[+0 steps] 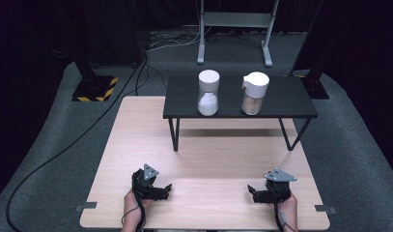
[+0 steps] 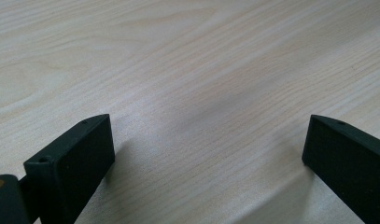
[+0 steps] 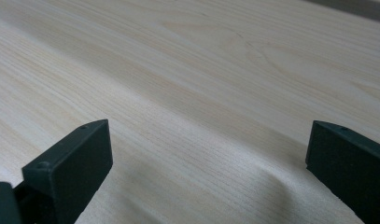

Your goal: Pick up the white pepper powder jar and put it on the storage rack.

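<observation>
Both containers stand upright on the black shelf, well beyond the claws: clear jar nearer the empty, open left claw, steel canister nearer the empty, open right claw.

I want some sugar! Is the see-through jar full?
No. The clear jar stands upright, lidded, with white powder filling roughly its lower half.

forearms cut off by bottom edge, right finger cropped
</observation>
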`<state>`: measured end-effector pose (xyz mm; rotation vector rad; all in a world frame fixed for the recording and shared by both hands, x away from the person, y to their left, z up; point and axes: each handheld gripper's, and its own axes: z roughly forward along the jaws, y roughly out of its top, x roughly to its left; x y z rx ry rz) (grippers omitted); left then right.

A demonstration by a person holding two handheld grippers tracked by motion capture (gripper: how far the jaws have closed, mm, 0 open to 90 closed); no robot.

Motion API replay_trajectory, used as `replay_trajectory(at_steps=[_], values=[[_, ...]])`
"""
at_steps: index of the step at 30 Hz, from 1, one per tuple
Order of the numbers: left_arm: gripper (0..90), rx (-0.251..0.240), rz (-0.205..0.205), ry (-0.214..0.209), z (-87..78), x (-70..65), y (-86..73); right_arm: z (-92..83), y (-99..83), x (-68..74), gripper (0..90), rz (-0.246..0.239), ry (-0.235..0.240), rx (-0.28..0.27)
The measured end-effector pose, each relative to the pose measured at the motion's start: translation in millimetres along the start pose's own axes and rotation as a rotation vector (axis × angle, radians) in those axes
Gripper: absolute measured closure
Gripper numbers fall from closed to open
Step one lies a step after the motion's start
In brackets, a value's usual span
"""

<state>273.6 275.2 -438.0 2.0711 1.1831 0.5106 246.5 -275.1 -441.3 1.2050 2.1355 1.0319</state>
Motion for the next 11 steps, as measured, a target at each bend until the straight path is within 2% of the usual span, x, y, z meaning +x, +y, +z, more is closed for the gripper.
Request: replay_trajectory(at_steps=[11], values=[[1.7,0.001,-0.003,0.003,0.4,-0.6,0.3,1.5,1.9,-2.1,0.0,-0.014,0.015,0.009]])
